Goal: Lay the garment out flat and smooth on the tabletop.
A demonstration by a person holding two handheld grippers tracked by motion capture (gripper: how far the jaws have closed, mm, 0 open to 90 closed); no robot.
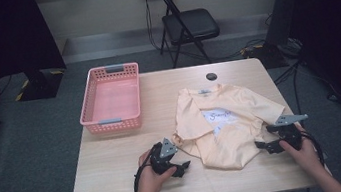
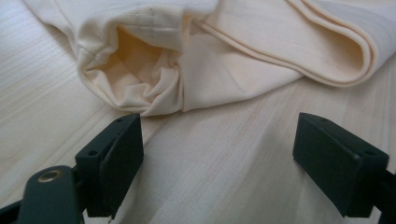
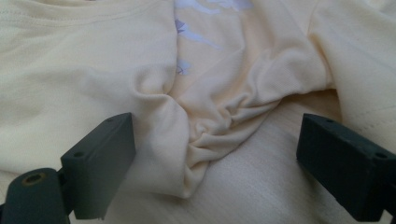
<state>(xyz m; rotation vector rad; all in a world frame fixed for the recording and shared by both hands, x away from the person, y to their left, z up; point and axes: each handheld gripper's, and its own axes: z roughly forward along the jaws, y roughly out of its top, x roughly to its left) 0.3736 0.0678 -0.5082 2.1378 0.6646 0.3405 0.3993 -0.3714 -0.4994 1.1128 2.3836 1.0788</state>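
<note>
Tabletop [image 1: 118, 169]: pale wood-grain surface with a small dark round fitting [image 1: 211, 76] near its far edge.
T-shirt [image 1: 222, 119]: pale yellow garment lying partly folded on the right half of the tabletop, collar toward the far edge; a light printed patch with faint lettering shows on its chest, and one side is folded inward over the front.
Basket [image 1: 88, 107]: pink perforated plastic, rectangular, grey handles at both short ends; it stands at the far left of the tabletop, well apart from the T-shirt.
Left gripper [image 1: 181, 167]: held in the person's left hand [image 1: 152, 177] near the front edge, just beside the T-shirt's lower left corner.
Left jaws: wide apart in the left gripper view, with bare tabletop between them; a bunched sleeve opening and a folded hem of the T-shirt lie just beyond the tips, not touched.
Right gripper [image 1: 261, 146]: held in the person's right hand [image 1: 300, 151] at the T-shirt's lower right edge, pointing toward the cloth.
Right jaws: wide apart in the right gripper view; a gathered pucker of fabric lies between them on the tabletop, gripped by neither.
Background: a black folding chair [image 1: 189, 25] stands beyond the tabletop on grey carpet, with cables along the floor.
</note>
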